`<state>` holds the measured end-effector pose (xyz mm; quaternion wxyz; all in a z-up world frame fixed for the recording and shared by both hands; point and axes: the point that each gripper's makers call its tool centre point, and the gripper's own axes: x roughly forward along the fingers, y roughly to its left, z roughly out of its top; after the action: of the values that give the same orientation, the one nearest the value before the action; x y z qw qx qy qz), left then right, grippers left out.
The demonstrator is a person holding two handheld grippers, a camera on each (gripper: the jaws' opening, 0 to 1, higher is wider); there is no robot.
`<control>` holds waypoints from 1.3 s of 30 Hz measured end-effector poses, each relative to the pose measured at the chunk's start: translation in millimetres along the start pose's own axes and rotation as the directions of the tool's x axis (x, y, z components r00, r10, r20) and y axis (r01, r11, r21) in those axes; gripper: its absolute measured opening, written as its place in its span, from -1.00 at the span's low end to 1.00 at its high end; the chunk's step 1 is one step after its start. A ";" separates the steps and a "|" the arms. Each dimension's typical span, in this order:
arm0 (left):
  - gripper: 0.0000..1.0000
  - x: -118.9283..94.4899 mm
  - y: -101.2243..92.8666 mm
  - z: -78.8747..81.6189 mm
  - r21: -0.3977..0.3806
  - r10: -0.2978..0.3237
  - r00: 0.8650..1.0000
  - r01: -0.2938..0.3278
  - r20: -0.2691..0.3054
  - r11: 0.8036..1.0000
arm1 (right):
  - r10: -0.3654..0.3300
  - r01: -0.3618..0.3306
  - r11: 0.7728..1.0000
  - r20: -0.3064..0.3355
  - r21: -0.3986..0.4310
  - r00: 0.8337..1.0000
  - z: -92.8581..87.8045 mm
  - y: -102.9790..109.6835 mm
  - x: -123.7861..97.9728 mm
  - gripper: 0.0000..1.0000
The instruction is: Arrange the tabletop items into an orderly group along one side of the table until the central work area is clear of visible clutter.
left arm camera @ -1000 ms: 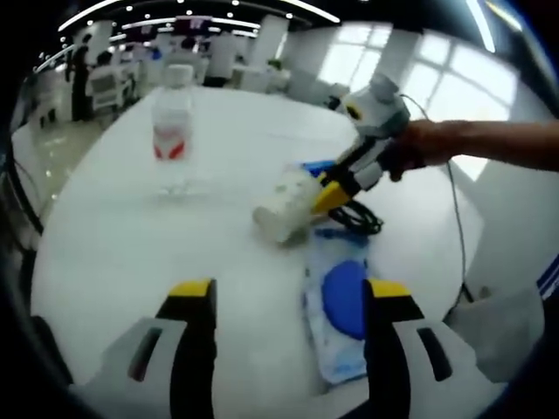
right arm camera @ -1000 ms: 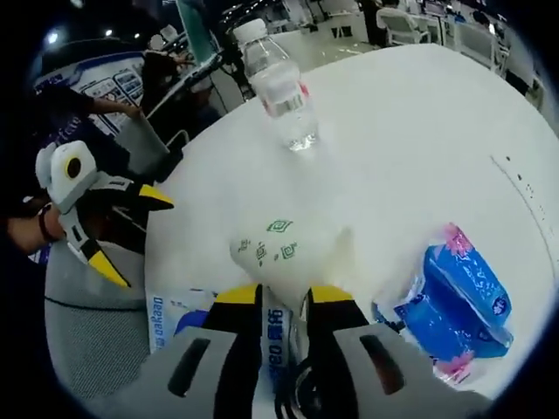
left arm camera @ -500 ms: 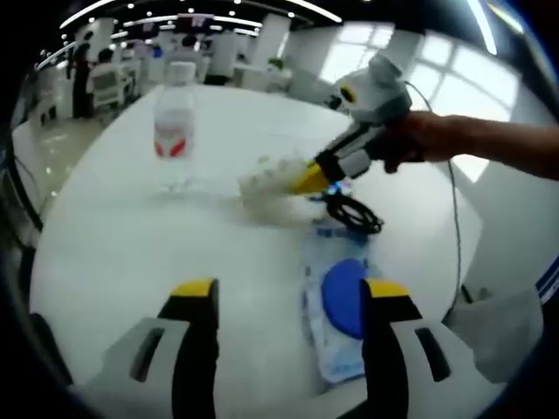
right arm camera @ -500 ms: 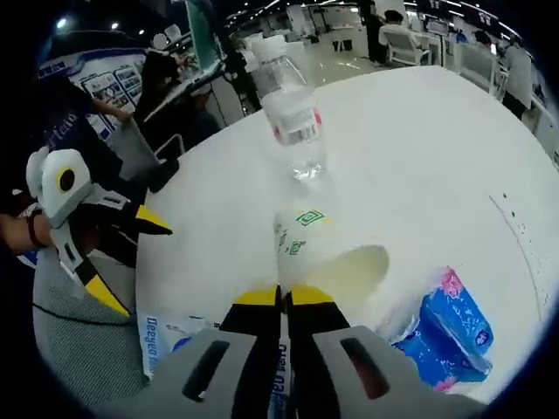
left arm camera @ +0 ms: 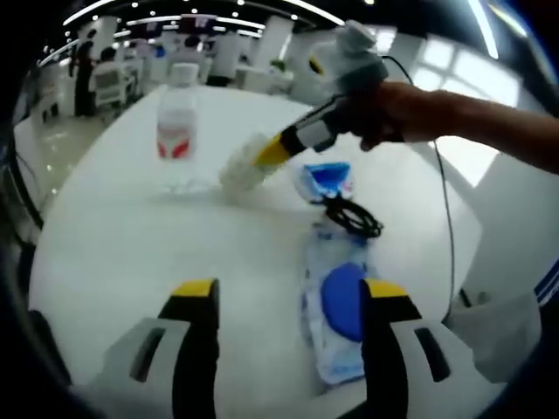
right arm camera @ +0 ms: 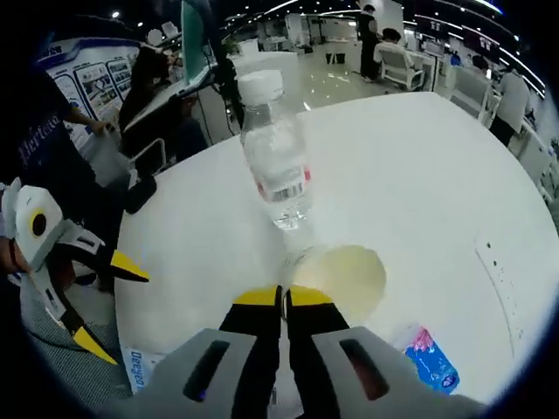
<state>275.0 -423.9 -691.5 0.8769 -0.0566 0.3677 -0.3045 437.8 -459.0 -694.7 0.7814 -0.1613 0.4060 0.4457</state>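
Right gripper view: we hold the paper cup [right arm camera: 336, 278] by its rim, right next to the water bottle [right arm camera: 276, 166].

We have the right gripper [right arm camera: 281, 297] pinched shut on the cup's thin wall, jaws nearly meeting, so the cup hangs tilted with its open mouth facing us; we judge this is to set it down beside the bottle and start the group there. The cup is pale, with a cream inside, and the bottle is clear, upright, white-capped, with a red and white label. In the left gripper view, our left gripper [left arm camera: 290, 288] hangs with jaws spread wide and holding nothing, on the near side of the bottle [left arm camera: 175, 127]. Between it and the bottle lie a flat wipes pack [left arm camera: 337, 305], a coiled black cable [left arm camera: 352, 216] and a blue packet [left arm camera: 325, 180], all to one side of the bottle and waiting to be gathered.
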 end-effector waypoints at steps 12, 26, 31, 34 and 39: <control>0.24 -3.6 -5.5 1.5 -0.008 -0.007 1.000 0.007 0.007 1.000 | -0.025 0.021 0.998 -0.070 -0.052 0.997 8.2 -1.7 14.4 -0.98; 0.23 -1.9 -1.1 -0.2 -0.017 -0.008 1.000 0.009 0.013 1.000 | -0.042 0.036 0.996 -0.073 -0.085 0.996 20.4 -3.1 26.9 -0.78; 0.23 0.0 1.2 -1.2 -0.012 -0.010 1.000 0.011 0.012 1.000 | -0.044 0.036 0.993 -0.079 -0.109 0.996 18.5 0.5 29.6 -0.77; 0.23 0.7 2.6 -1.3 -0.014 -0.010 1.000 0.010 0.014 1.000 | -0.041 0.030 0.991 -0.085 -0.131 0.995 19.1 5.0 35.1 -0.73; 0.23 2.2 5.3 -2.6 -0.013 -0.010 1.000 0.010 0.012 1.000 | -0.040 0.024 0.988 -0.102 -0.150 0.994 17.2 4.9 44.0 -0.67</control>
<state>277.1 -420.6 -696.5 0.8770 -0.0660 0.3644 -0.3061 454.2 -420.9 -717.7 0.7518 -0.2488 0.4094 0.4532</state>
